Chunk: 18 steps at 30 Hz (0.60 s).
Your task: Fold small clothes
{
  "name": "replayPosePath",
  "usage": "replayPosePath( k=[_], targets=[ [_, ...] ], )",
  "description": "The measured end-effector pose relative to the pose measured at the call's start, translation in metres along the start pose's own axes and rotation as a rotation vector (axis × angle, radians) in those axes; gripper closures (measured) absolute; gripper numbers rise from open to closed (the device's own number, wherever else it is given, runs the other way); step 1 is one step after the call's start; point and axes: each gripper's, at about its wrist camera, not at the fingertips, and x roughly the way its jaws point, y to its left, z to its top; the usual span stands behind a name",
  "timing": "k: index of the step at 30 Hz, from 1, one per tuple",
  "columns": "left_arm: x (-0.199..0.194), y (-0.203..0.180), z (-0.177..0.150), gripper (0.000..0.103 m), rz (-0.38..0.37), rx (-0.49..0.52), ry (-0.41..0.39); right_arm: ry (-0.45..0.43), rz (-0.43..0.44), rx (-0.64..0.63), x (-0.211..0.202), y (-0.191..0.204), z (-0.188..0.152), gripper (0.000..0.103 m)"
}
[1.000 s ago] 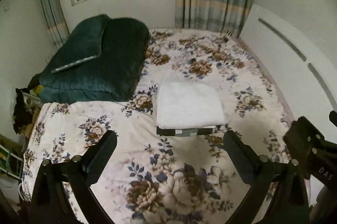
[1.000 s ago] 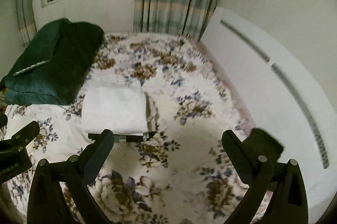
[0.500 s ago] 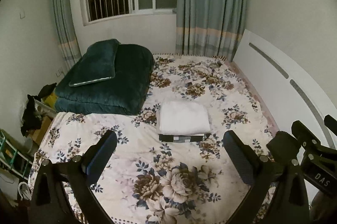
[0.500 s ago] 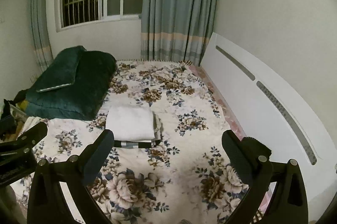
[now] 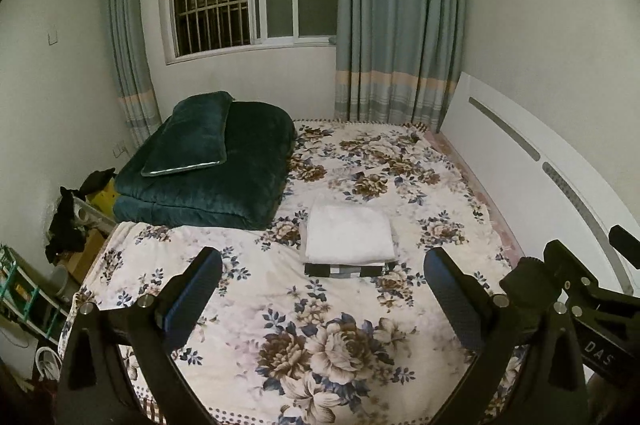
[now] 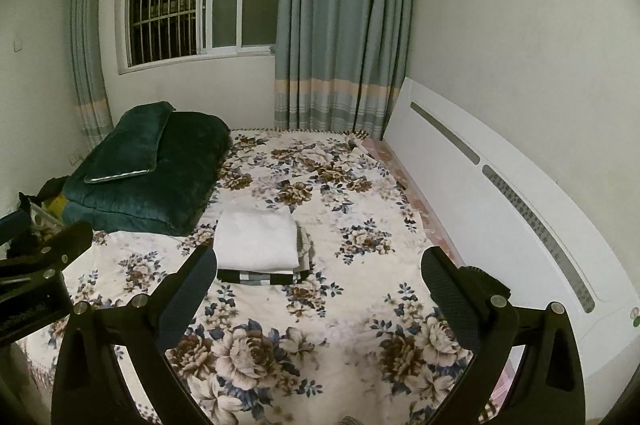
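Observation:
A folded white garment (image 5: 347,234) lies on top of a small stack in the middle of the floral bed; a black-and-grey checked piece (image 5: 344,269) shows at the stack's near edge. The stack also shows in the right wrist view (image 6: 256,237). My left gripper (image 5: 324,289) is open and empty, held above the bed's near part, well short of the stack. My right gripper (image 6: 320,287) is open and empty, to the right of the left one. The right gripper's body shows at the left view's right edge (image 5: 580,289).
A folded dark green quilt with a pillow (image 5: 208,165) lies at the bed's back left. A white headboard (image 5: 532,177) runs along the right. Window and curtains (image 5: 400,25) stand behind. Clutter and a green rack (image 5: 24,289) sit beside the bed's left edge.
Both grippers have pulled back and up from the stack, so the whole bed, window and curtains now show. Both stay open and empty. The stack has not moved.

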Motion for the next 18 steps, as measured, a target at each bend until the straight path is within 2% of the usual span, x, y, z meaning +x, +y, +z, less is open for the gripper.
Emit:
replayPosePath(
  k=[3, 18],
  targets=[
    [0.0, 0.0, -0.001, 0.0, -0.014, -0.004, 0.0, -0.003, 0.0, 0.001, 0.0, 0.0, -0.001, 0.0],
    [-0.005, 0.001, 0.0, 0.0, 0.012, -0.021, -0.001, 0.012, 0.024, -0.009, 0.001, -0.002, -0.001, 0.0]
  ],
)
